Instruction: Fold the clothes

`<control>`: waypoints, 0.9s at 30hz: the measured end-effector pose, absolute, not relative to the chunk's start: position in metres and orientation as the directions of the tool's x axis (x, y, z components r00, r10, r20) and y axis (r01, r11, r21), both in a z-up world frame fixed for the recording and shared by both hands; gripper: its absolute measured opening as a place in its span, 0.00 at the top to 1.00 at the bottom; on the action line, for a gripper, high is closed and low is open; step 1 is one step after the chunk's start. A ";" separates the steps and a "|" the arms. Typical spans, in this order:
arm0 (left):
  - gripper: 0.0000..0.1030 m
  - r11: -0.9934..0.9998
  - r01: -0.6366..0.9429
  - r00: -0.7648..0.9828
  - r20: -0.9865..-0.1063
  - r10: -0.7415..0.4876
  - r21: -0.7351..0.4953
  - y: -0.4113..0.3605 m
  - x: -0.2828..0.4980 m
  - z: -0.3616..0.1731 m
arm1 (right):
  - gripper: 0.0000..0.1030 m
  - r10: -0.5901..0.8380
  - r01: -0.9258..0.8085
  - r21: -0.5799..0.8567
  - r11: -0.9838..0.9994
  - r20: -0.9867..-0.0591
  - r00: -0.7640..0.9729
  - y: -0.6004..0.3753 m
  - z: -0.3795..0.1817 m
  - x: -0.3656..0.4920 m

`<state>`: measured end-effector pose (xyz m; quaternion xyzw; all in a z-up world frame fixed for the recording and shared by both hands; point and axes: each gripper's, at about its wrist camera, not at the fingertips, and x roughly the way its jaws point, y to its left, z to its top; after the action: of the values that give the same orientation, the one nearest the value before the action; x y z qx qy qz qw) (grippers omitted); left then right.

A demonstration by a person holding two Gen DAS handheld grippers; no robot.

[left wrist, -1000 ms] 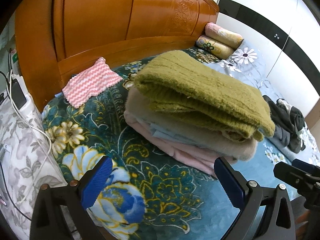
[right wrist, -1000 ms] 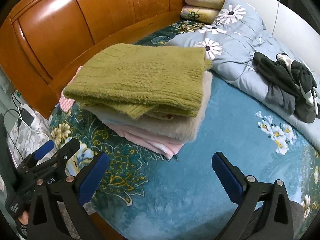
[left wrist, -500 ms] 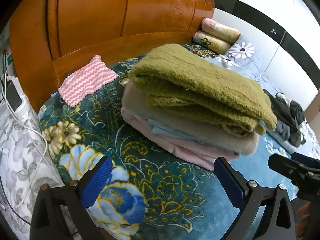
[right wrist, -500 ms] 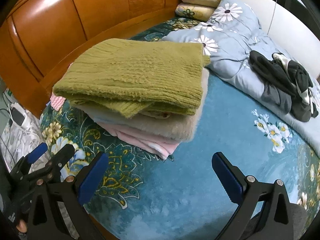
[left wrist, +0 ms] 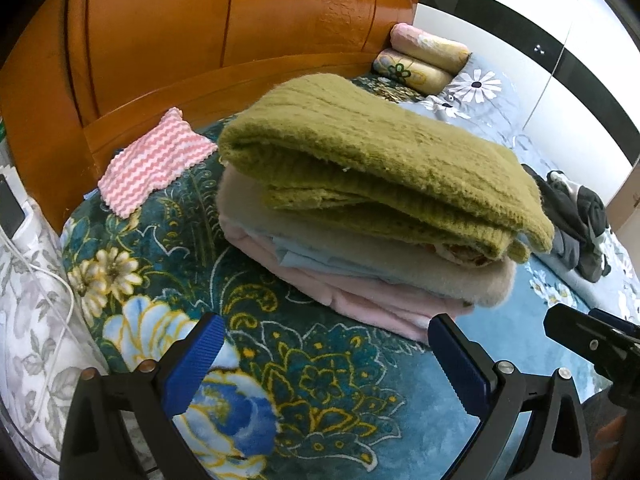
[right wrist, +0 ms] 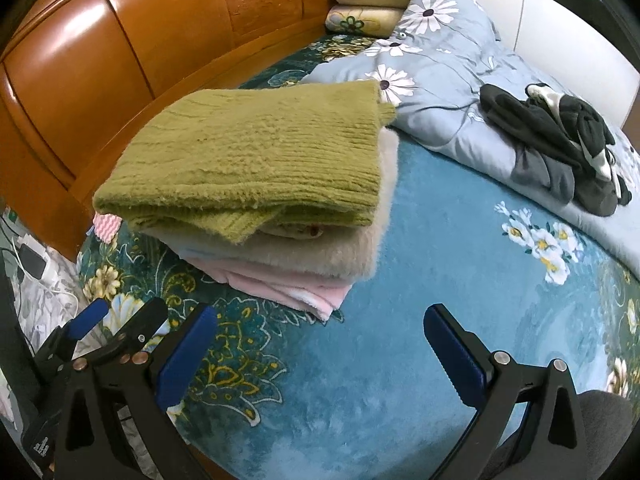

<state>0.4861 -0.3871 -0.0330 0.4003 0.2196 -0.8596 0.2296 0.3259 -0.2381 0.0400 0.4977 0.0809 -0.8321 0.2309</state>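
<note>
Clothes sat folded in a stack (left wrist: 360, 240) on the bed (right wrist: 440, 280) near the headboard (left wrist: 200, 32), green sweater (right wrist: 256, 160) on top, beige and pink layers under it. Left gripper (left wrist: 324, 360) and right gripper (right wrist: 320, 344) both hovered in front of the stack, jaws wide apart and empty, touching nothing. Pink zigzag cloth (left wrist: 156, 164) lay beside the stack by the headboard; dark clothes pile (right wrist: 560, 144) lay on the quilt (right wrist: 440, 80), well apart.
</note>
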 end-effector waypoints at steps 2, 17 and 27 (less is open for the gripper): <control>0.00 -0.801 0.568 -0.573 -0.790 -0.220 -0.188 -0.386 0.485 -0.033 | 0.00 -0.304 0.460 0.098 -0.883 -0.866 -0.398 -0.237 0.039 0.325; 0.00 -0.824 0.548 -0.552 -0.802 -0.228 -0.143 -0.378 0.475 -0.037 | 0.00 -0.301 0.453 0.114 -0.884 -0.880 -0.367 -0.239 0.024 0.318; 0.00 -0.831 0.541 -0.532 -0.818 -0.219 -0.129 -0.374 0.467 -0.042 | 0.00 -0.309 0.456 0.134 -0.880 -0.891 -0.334 -0.241 0.012 0.312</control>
<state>0.4671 -0.3741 -0.0423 0.4295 0.1872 -0.8550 0.2222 0.3116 -0.2409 0.0124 0.5271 0.0697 -0.8137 0.2348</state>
